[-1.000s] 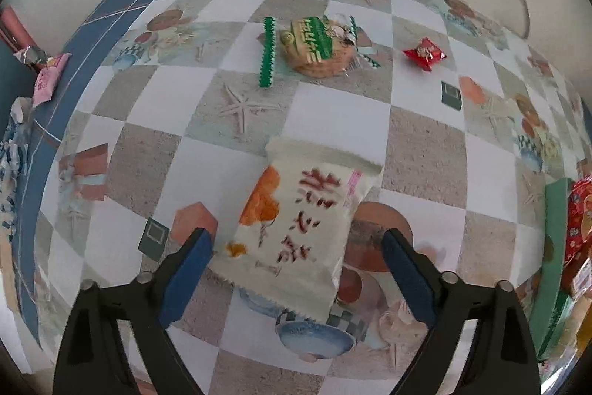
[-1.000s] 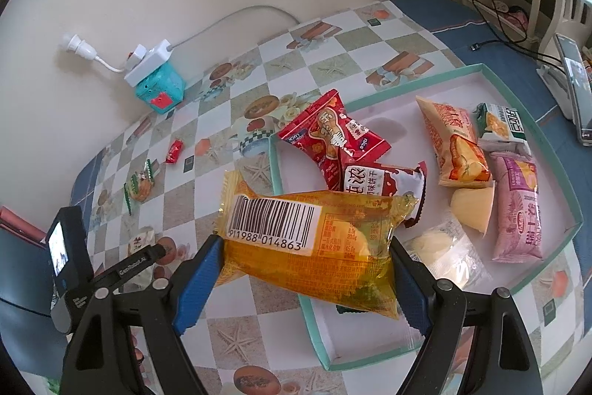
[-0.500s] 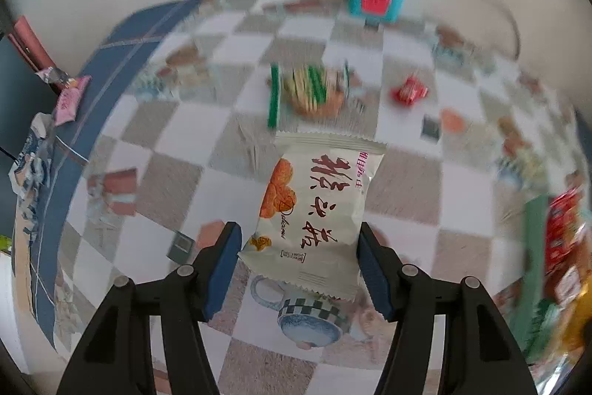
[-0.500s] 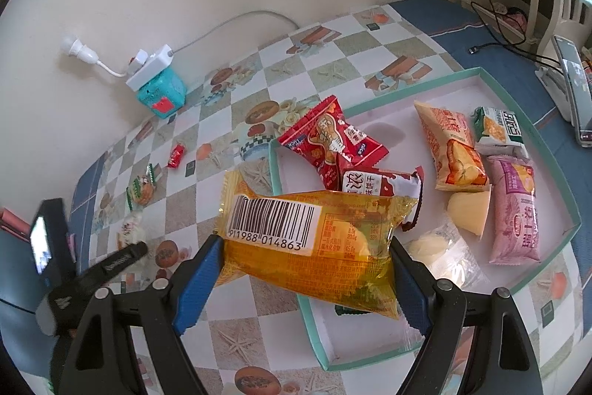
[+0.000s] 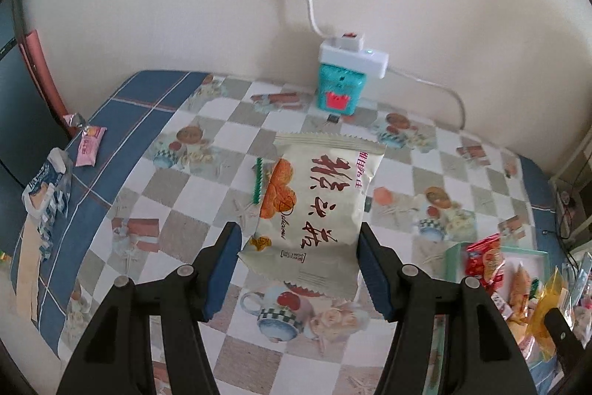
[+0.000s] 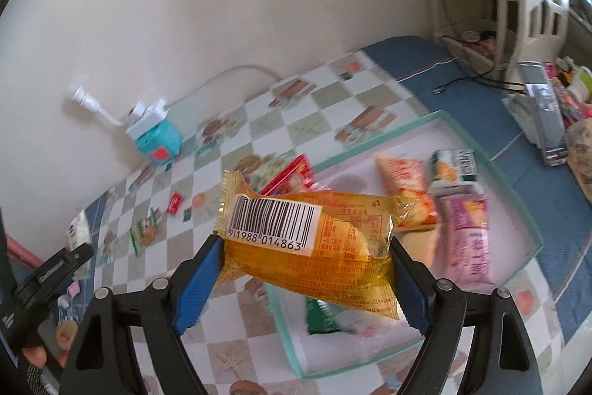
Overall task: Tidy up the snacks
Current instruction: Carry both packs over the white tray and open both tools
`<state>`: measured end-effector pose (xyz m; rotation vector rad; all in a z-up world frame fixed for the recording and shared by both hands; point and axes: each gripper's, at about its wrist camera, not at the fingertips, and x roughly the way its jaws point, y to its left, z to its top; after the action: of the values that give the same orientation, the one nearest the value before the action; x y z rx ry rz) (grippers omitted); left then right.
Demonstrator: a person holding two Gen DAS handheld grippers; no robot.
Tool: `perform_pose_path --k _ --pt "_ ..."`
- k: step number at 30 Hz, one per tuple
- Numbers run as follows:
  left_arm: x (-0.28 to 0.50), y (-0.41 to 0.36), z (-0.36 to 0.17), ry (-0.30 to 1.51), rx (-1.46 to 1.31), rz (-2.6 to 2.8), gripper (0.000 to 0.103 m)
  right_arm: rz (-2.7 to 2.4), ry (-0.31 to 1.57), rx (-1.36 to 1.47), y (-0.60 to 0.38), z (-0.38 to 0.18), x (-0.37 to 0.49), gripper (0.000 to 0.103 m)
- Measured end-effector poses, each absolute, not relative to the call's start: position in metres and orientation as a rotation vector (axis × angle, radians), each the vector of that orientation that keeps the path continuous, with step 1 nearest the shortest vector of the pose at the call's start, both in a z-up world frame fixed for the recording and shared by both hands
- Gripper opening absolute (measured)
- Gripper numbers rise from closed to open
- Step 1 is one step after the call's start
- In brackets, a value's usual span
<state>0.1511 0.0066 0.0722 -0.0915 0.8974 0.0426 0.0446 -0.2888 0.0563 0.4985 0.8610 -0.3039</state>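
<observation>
Now left gripper, jaws just closed, clamps white snack packet, lifted off checkered cloth, well left of tray. Right gripper grips yellow packet above tray. Both ready for tray.

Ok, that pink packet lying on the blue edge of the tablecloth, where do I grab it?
Take the pink packet across its middle, from straight above. It lies flat on the blue border and is longer than wide, so the jaws should close on its two long edges. Its ends look like thin seals, likely poorer holds, and a foil scrap lies near the far end.
</observation>
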Motion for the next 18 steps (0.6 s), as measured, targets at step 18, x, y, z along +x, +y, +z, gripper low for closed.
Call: perform_pose_path --k 18 --pt "0.123 -0.08 0.104 0.823 -0.012 -0.155 0.064 -0.589 0.775 0.637 -0.399 0.06 -0.01 0.087"
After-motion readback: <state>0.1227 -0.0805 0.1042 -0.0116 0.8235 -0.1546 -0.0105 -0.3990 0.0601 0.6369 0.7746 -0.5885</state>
